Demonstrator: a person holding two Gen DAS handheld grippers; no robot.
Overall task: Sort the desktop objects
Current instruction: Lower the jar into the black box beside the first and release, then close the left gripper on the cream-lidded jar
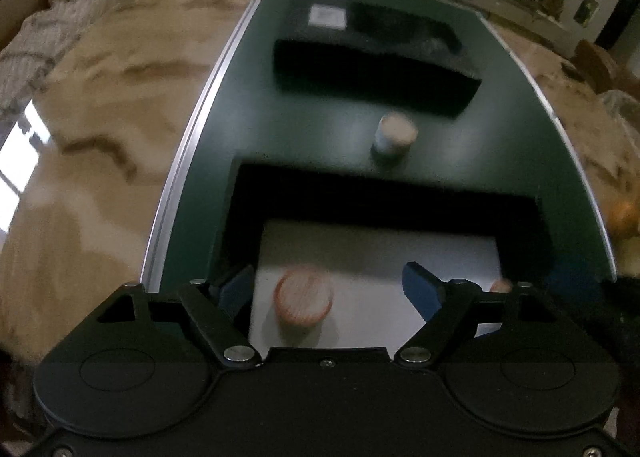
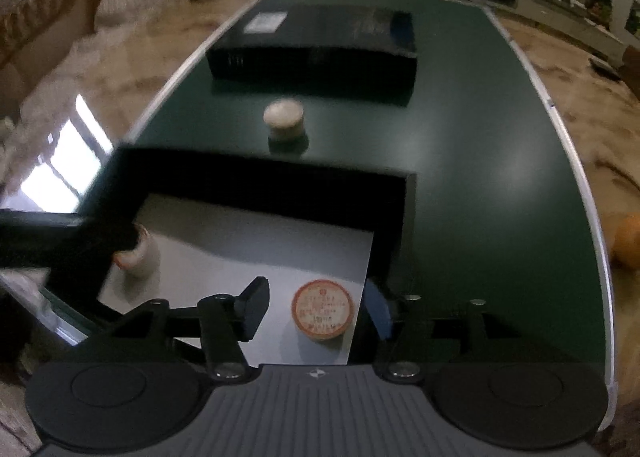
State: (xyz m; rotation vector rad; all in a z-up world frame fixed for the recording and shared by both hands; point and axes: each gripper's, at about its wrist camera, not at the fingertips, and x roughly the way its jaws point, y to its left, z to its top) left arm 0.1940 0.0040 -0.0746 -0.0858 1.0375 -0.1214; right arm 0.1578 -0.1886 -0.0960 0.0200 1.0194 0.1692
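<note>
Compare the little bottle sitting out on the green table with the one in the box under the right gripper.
The small round-capped bottle on the dark green table stands on bare tabletop between the two black boxes; the small orange-rimmed bottle in the open black box stands on the box's white floor. The first cap looks plain beige; the second has an orange rim and print. The second sits between the right gripper's open fingers. Both stand upright.

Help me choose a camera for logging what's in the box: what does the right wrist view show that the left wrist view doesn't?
Only the right wrist view shows printed text on the orange-rimmed bottle cap between the open right gripper, and an orange object past the table edge.

Only the left wrist view shows the open left gripper over the other bottle.

Both show the white-floored black box, a lone bottle on the green table, and the closed black case behind.
</note>
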